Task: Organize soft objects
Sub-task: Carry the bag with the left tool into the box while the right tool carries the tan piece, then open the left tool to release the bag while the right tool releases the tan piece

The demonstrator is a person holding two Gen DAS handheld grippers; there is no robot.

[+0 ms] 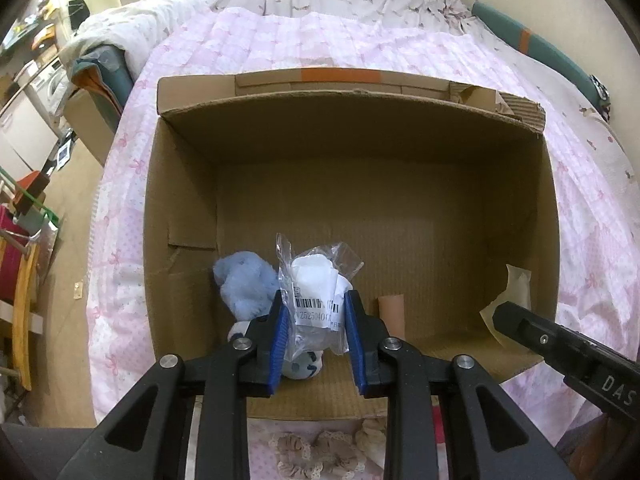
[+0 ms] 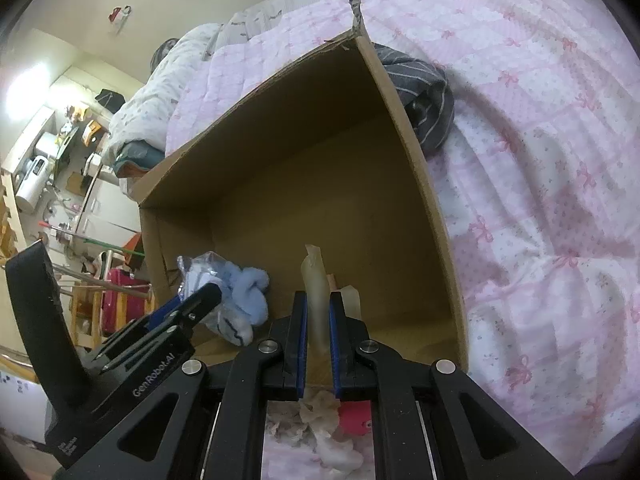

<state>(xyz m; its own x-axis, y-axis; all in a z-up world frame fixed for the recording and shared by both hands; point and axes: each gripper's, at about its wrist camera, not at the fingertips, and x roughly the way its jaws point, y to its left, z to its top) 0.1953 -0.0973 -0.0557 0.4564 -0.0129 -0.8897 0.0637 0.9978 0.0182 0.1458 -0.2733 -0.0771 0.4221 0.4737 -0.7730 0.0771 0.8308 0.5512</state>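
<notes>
An open cardboard box [image 1: 352, 100] lies on a bed with a pink quilt [image 1: 592, 240]. My left gripper [image 1: 315, 298] is inside the box's front left part, shut on a clear plastic bag [image 1: 316, 276] with a white item and a barcode label. A pale blue plush [image 1: 244, 280] rests just left of it, over a white toy with dark marks [image 1: 304, 364]. My right gripper [image 2: 318, 298] is shut on an upright beige soft piece [image 2: 316, 276], at the box's front right corner [image 1: 514, 288]. The left gripper [image 2: 200, 300] shows at the left of the right wrist view.
A grey striped garment [image 2: 420, 88] lies against the box's right wall outside. Lacy cloth pieces [image 1: 320, 448] and a pink object [image 2: 354, 416] sit on the quilt in front of the box. A tan strip [image 1: 391, 312] stands inside. Floor and furniture [image 1: 24, 240] are left of the bed.
</notes>
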